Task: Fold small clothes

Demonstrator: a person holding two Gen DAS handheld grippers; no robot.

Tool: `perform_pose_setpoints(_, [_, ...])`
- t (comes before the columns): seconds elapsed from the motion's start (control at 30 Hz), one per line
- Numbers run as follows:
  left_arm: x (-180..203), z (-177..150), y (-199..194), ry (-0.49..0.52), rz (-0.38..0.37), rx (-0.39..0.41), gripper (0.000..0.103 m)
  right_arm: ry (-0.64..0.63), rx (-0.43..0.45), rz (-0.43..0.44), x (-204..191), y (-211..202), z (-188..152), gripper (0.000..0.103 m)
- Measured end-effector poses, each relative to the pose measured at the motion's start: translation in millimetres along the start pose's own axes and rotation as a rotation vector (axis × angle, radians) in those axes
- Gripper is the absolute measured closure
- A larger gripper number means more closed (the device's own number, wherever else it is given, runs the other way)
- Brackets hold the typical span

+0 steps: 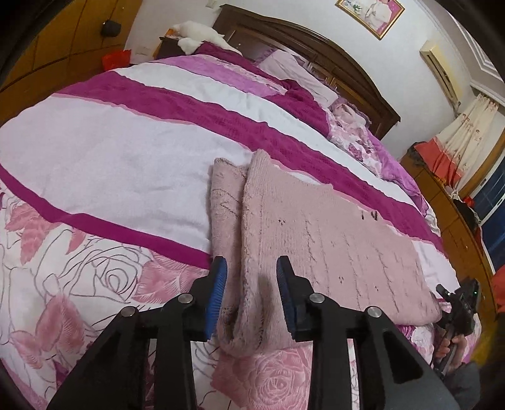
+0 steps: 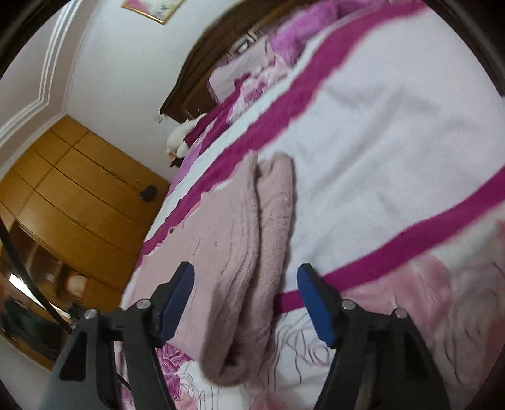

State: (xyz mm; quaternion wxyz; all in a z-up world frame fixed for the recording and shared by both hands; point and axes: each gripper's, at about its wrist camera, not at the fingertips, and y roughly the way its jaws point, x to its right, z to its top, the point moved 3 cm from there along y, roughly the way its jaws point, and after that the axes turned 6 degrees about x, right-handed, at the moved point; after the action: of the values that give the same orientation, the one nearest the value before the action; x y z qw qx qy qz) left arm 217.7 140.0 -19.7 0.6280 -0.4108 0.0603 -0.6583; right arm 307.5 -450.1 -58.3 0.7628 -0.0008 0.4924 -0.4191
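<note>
We see a bed [image 1: 126, 151] with magenta-striped cover, dark wooden headboard [image 1: 315, 50], framed picture [image 1: 372, 14], wooden wardrobe [image 2: 79, 189], air conditioner [image 1: 442, 69], curtain [image 1: 470, 126].

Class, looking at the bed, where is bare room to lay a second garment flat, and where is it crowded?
Free: the white band of the bedspread between two magenta stripes, left of the fluffy pink folded garment. Crowded: the near floral edge, where the left gripper and right gripper straddle the garment.

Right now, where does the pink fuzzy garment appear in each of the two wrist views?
Left wrist view: the pink fuzzy garment lies from centre to lower right, ahead of the open left gripper.
Right wrist view: it lies at centre, reaching down between the fingers of the open right gripper.
Shared landmark: the dark wooden headboard.
</note>
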Motion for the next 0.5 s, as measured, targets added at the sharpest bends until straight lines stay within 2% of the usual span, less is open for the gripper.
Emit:
perform_pose_setpoints(0.13, [2,5,8,-0.004,0.0,0.004,0.095,0.006,-0.031,0.065,0,24,10,0.033])
perform_pose_setpoints(0.27, [3,10,14,0.0,0.0,0.007,0.095,0.032,-0.047,0.109,5,53,23,0.041])
perform_pose_setpoints(0.33, [3,12,17,0.002,0.005,0.007,0.095,0.051,-0.051,0.113,8,63,27,0.054])
perform_pose_setpoints(0.37, [3,12,18,0.001,0.007,0.008,0.095,0.058,-0.057,0.106,10,68,28,0.069])
perform_pose_setpoints(0.4, [2,13,19,-0.001,0.007,0.01,0.095,0.063,-0.065,0.091,13,71,28,0.088])
perform_pose_setpoints(0.5, [2,14,20,-0.011,0.003,0.013,0.095,0.035,-0.035,0.055,10,67,34,0.089])
